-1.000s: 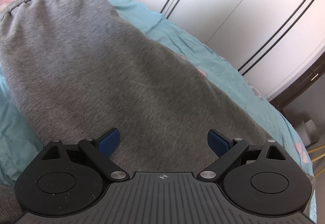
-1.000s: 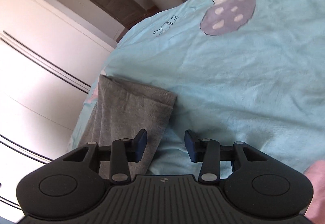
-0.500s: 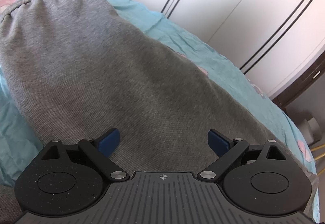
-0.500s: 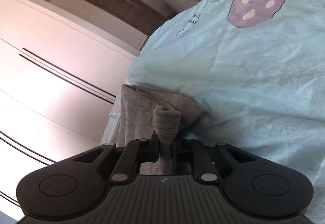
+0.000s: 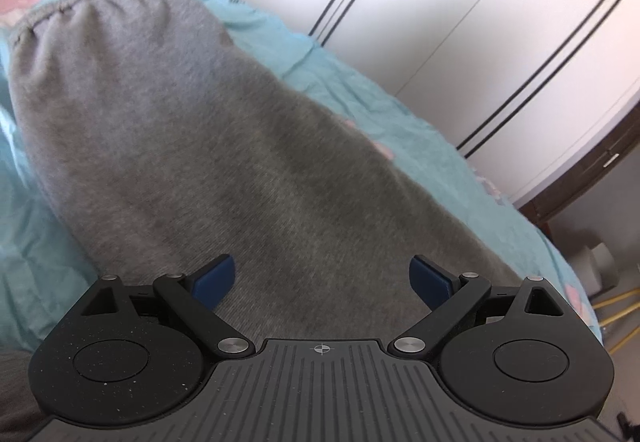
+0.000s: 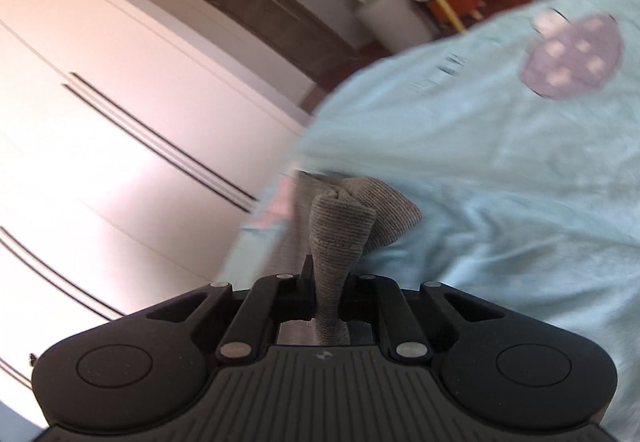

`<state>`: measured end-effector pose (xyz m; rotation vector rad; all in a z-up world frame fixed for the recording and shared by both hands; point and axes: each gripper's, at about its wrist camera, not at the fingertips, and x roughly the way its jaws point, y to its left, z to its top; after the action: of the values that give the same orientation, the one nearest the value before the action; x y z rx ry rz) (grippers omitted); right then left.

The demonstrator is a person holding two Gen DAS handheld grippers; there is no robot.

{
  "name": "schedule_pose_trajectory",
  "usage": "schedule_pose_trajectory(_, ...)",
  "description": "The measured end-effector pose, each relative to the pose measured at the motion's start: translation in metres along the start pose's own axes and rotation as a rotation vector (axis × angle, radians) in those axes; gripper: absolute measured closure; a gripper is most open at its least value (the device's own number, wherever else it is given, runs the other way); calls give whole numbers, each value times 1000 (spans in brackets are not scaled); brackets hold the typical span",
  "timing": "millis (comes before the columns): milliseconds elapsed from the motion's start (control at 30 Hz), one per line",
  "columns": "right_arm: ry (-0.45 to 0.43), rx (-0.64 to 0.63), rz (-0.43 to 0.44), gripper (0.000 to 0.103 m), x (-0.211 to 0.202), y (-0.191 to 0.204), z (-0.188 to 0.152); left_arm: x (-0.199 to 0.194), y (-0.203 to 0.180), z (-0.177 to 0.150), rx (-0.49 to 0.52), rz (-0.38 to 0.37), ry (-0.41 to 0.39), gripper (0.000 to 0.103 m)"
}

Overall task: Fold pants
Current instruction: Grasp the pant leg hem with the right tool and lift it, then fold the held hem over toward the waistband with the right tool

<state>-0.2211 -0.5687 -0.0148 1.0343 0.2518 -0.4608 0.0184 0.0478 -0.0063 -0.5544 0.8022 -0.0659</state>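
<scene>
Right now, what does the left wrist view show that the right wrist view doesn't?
Left wrist only: the pants' waistband and broad body, with the left tongs open above the fabric. Right wrist only: the right tongs shut on the bunched pants cuff, plus the mushroom print. Both: gray pants, blue bedsheet, white wardrobe.

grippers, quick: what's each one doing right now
Left tool: open, over the gray pants, gripping nothing.
Right tool: just closed, shut on the pants cuff.

Grey knit pants (image 5: 224, 145) flat on bedsheet (leg hem (image 6: 340, 226) bunched, lifted)
</scene>
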Motion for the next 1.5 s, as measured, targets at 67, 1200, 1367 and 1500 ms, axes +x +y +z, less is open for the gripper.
schedule_pose_trajectory(67,0,-9,35,95,-4,11,1,-11,-2,0,23,-20,-20,6)
schedule_pose_trajectory(1200,698,-872,312,80,46,255,-334,-85,85,15,-129,-153,2,5)
schedule_pose_trajectory(1367,595,-499,284,48,17,218,-275,-72,47,18,-40,-265,37,5)
schedule_pose_trajectory(1500,523,-249,182,24,0,183,-238,-35,11,13,-50,-355,202,5)
